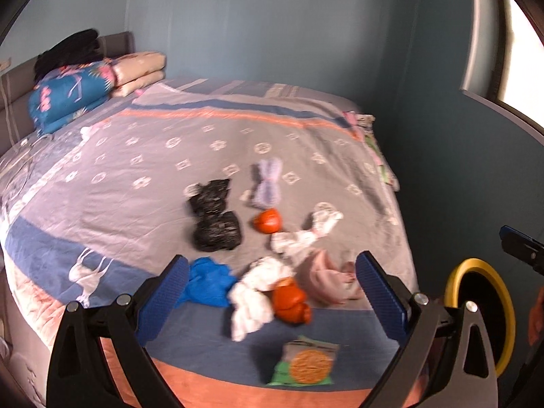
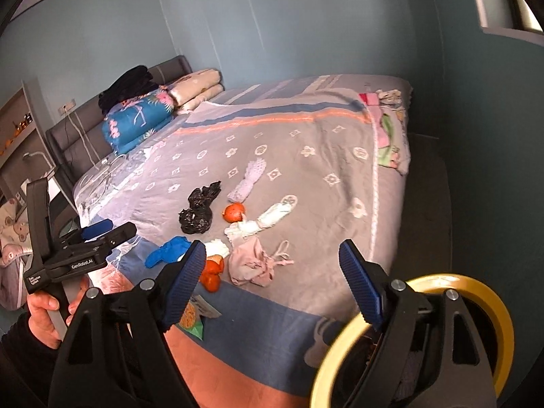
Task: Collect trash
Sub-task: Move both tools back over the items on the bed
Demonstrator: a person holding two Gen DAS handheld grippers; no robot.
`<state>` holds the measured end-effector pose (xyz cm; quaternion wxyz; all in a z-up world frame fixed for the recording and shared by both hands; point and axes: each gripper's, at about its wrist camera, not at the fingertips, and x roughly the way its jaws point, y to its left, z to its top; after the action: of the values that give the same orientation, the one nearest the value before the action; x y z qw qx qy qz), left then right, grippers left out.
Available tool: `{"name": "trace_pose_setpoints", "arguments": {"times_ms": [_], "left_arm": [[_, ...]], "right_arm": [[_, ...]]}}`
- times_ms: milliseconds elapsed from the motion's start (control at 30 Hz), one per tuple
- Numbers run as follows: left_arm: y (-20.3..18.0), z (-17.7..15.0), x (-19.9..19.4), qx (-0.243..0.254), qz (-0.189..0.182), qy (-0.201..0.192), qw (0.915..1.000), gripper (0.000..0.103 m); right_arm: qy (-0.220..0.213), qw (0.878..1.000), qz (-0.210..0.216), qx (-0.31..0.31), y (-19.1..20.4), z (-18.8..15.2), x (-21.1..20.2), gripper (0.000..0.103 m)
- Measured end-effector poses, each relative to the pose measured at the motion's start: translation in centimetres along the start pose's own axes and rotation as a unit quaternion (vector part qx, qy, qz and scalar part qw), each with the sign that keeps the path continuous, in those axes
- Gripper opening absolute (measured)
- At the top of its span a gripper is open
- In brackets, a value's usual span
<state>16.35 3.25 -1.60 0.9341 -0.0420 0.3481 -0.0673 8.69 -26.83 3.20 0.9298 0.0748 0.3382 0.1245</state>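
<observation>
Left wrist view: the left gripper (image 1: 272, 292) is held above the bed's (image 1: 170, 176) near edge, jaws spread wide, nothing gripped; the right gripper (image 2: 273, 278) is likewise splayed and empty; scattered trash (image 1: 253, 301) is seen on the patterned bedspread; a yellow-rimmed bin (image 2: 472, 292) is positioned beside the bed, against blue-grey walls (image 1: 272, 27).
</observation>
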Motion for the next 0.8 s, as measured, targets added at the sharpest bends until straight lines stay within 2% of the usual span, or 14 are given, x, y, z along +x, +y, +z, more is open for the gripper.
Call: {"name": "trace_pose_setpoints", "arguments": {"times_ms": [400,800], "left_arm": [[7.8,-2.3,3.9,-0.056,0.048,0.042,0.9964,0.095],[12.7,-4.1,8.1,-0.087,0.066,0.082,0.9906,0.095]], "right_arm": [[0.066,0.996,0.007,-0.057,4.8,-0.3,8.6,0.077],[0.137,0.987,-0.008,-0.083,6.7,-2.1,17.1,0.076]]}}
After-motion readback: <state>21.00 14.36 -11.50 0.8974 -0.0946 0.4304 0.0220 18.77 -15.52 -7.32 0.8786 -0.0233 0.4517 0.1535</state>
